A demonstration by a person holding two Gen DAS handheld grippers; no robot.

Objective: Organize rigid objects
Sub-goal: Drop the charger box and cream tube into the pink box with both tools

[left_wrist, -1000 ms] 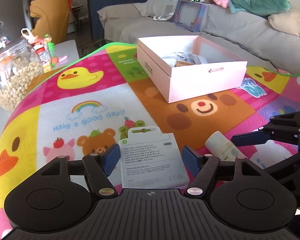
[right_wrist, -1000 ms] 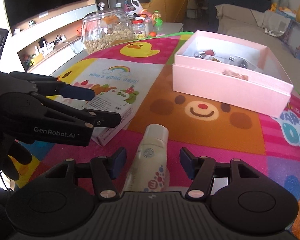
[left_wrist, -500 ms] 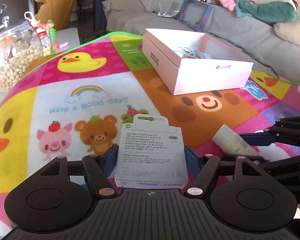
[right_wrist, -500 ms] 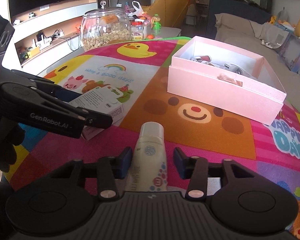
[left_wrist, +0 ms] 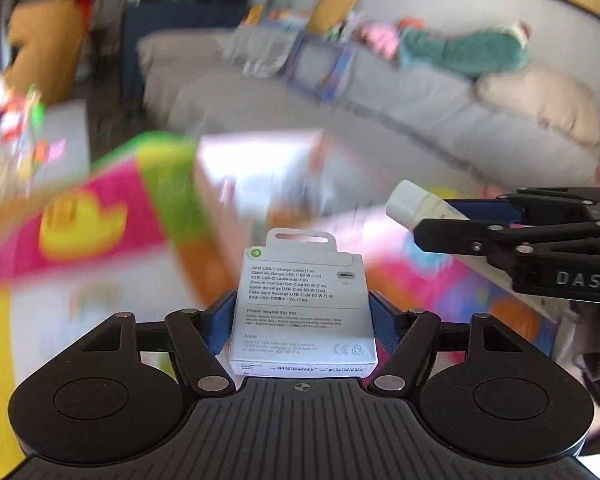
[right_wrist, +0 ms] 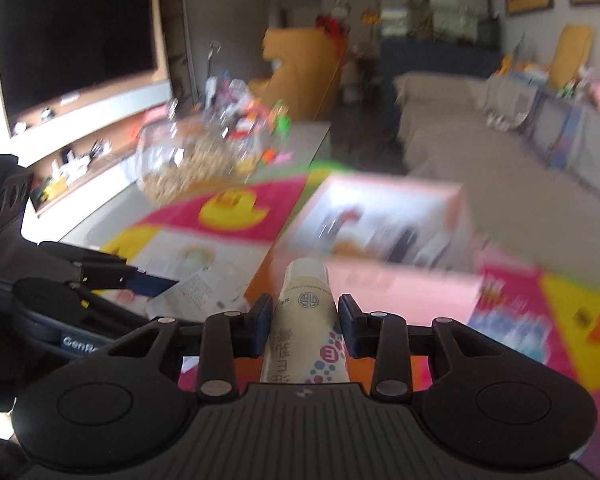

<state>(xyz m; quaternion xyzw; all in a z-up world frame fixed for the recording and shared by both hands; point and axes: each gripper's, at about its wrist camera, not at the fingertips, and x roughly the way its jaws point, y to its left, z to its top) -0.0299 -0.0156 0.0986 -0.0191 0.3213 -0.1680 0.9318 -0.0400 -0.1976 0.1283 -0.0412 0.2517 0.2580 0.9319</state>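
Ahead I see the pink box [right_wrist: 384,248] open on the bright play mat [right_wrist: 228,216], blurred, a glass jar [right_wrist: 180,168] beyond and a grey sofa [left_wrist: 380,112] behind; my left gripper [left_wrist: 303,316] pinches the white cable pack [left_wrist: 304,308]; my right gripper [right_wrist: 305,322] has just closed on the cream tube [right_wrist: 306,320], both above the mat.

Cable box [left_wrist: 304,312] left of tube [right_wrist: 306,328]; open box [right_wrist: 384,240] beyond both.

1. A bright cartoon play mat [right_wrist: 236,236] covers the tabletop [right_wrist: 300,140], with yellow duck panels showing through the blur.
2. An open pink box [right_wrist: 400,284] sits right on the mat.
3. Beyond the mat's far edge, a glass jar [right_wrist: 180,168] stands among small clutter.
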